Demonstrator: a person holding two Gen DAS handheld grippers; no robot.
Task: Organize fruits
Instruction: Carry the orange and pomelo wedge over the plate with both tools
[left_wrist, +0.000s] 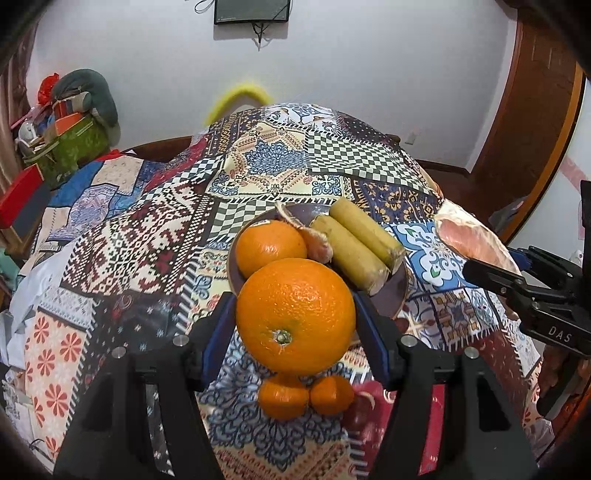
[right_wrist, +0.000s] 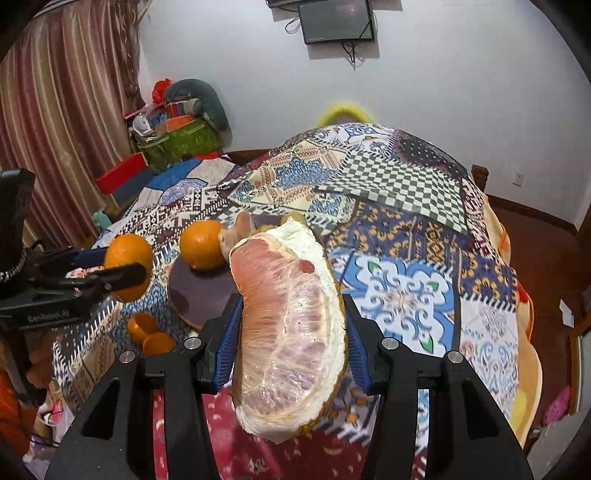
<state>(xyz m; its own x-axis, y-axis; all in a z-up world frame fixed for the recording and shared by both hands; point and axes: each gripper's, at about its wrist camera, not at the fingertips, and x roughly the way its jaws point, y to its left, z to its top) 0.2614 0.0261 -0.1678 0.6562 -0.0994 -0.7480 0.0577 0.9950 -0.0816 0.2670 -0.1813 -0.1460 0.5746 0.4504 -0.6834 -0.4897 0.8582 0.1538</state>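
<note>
The left gripper (left_wrist: 295, 314) grasps a big orange (left_wrist: 295, 314), its blue pads pressed on either side, held in the air just in front of the plate (left_wrist: 391, 295). The right gripper (right_wrist: 291, 332) is clamped on a pomelo wedge (right_wrist: 288, 332) (wrapped in clear film, white pith along one edge), lifted just right of the plate.

On the plate lie a second orange (left_wrist: 269, 245), a peeled mandarin (left_wrist: 317, 243) touching it, and two bananas (left_wrist: 362, 243) side by side across the plate's right half. In front of the plate, on the patchwork cloth (left_wrist: 147, 236), two small tangerines (left_wrist: 282, 395) rest next to each other, with a dark red fruit (left_wrist: 356, 410) just beside them; what kind I cannot tell.
</note>
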